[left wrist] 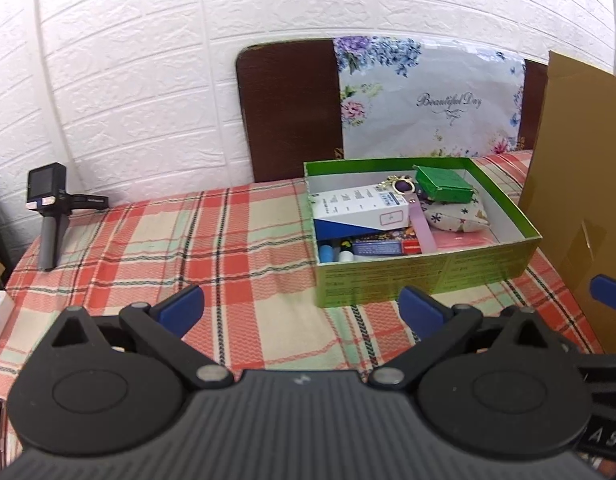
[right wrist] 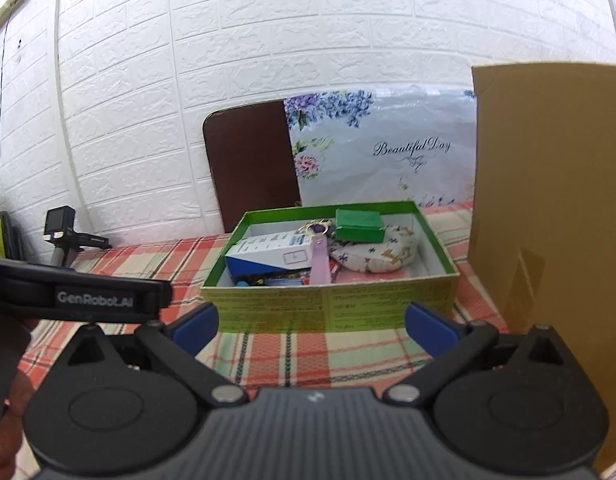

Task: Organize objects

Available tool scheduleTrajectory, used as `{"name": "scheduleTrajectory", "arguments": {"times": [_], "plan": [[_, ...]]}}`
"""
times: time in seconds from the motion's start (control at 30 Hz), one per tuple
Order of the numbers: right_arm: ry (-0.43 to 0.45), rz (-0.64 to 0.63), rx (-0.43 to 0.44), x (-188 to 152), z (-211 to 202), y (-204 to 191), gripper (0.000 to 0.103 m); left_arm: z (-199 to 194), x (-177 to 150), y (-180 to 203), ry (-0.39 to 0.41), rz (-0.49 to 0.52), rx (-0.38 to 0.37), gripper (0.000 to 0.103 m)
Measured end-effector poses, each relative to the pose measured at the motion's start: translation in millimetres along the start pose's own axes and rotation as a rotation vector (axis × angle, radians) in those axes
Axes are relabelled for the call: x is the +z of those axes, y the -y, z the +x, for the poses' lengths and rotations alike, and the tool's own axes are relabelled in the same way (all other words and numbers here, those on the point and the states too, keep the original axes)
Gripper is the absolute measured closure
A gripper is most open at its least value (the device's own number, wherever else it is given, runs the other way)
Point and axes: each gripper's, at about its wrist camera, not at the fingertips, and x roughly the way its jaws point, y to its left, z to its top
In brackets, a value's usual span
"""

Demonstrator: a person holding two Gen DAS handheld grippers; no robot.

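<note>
A green open box (left wrist: 424, 282) (right wrist: 328, 304) stands on the plaid tablecloth. It holds a white and blue carton (left wrist: 360, 210) (right wrist: 271, 256), a small green box (left wrist: 442, 184) (right wrist: 359, 225), a patterned fabric pouch (left wrist: 456, 216) (right wrist: 376, 254), a purple keychain with a pink strap (left wrist: 422, 220) (right wrist: 320, 260) and small items underneath. My left gripper (left wrist: 301, 310) is open and empty, in front of the box. My right gripper (right wrist: 312, 326) is open and empty, close to the box's front wall. Part of the left gripper shows in the right wrist view at left.
A tall cardboard box (left wrist: 580, 200) (right wrist: 548, 220) stands right of the green box. A small camera on a grip (left wrist: 47, 216) (right wrist: 65, 236) stands at the back left. A brown board (left wrist: 287, 112) and a floral panel (left wrist: 428, 100) lean against the white brick wall.
</note>
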Motion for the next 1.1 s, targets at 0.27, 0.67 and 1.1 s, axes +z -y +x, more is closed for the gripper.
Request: {"name": "scheduleTrajectory", "arguments": {"times": [0.27, 0.67, 1.1], "plan": [[-0.023, 0.125, -0.012, -1, 6, 20, 0.000, -2, -5, 2, 0.005, 0.033, 0.031, 0.000], [-0.046, 0.113, -0.005, -8, 15, 18, 0.000, 3, -10, 8, -0.016, 0.064, 0.057, 0.000], [-0.071, 0.108, 0.004, -14, 22, 14, 0.000, 10, -15, 6, -0.038, 0.058, 0.064, 0.000]]}}
